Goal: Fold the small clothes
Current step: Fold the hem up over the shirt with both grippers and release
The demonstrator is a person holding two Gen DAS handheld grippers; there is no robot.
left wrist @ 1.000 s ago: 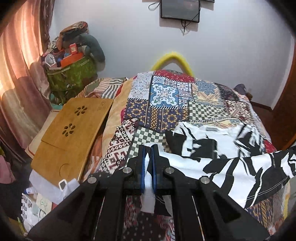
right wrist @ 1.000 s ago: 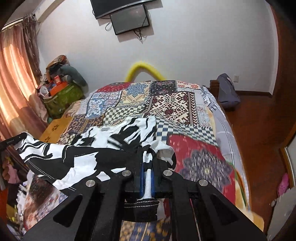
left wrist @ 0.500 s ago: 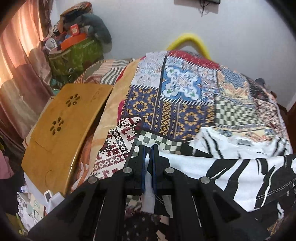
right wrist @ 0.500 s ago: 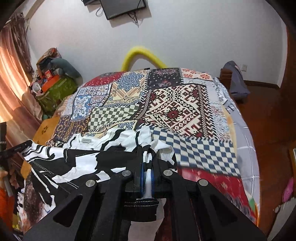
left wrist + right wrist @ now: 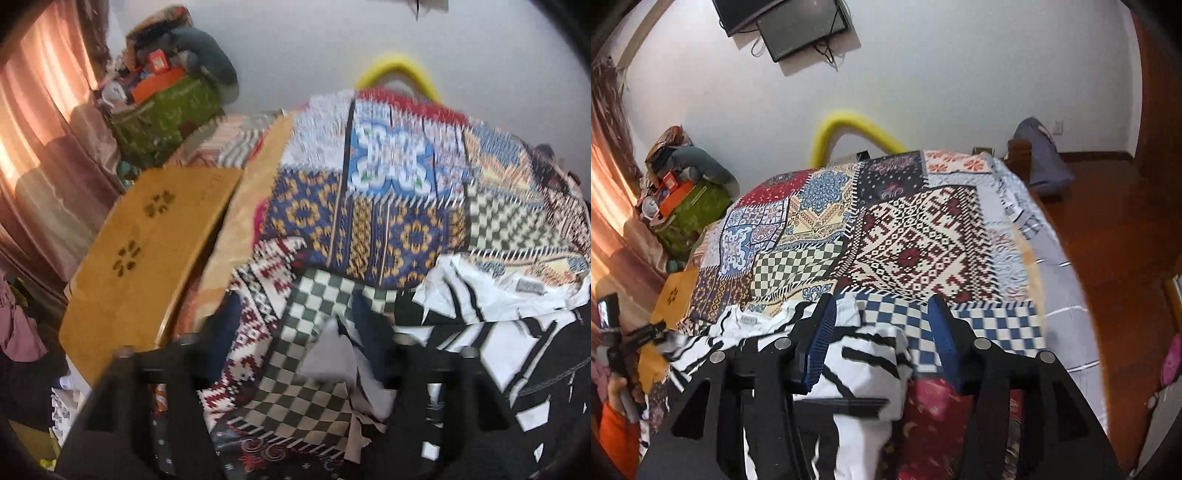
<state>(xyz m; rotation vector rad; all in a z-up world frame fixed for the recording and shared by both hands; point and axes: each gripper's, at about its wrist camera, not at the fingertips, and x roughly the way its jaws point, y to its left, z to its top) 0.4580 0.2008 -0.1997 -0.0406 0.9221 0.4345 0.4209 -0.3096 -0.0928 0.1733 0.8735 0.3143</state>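
A black-and-white patterned garment (image 5: 498, 325) lies folded over on the patchwork bedspread (image 5: 388, 192). In the left wrist view my left gripper (image 5: 299, 332) is open, its jaws wide apart, with the garment's corner lying loose between them; the view is blurred. In the right wrist view my right gripper (image 5: 882, 317) is open too, just above the garment (image 5: 857, 354), whose edge lies loose on the bedspread (image 5: 916, 236) between the blue fingers (image 5: 822, 339).
A wooden lap tray (image 5: 147, 258) leans at the bed's left side. A green bag with clutter (image 5: 166, 110) stands by the pink curtain. A yellow foam arc (image 5: 849, 129) sits behind the bed. A wall TV (image 5: 798, 29) hangs above. Wooden floor (image 5: 1108, 229) lies right.
Both grippers carried the garment's edge forward over itself, then opened and let it go. The cloth now lies loose on the bed.
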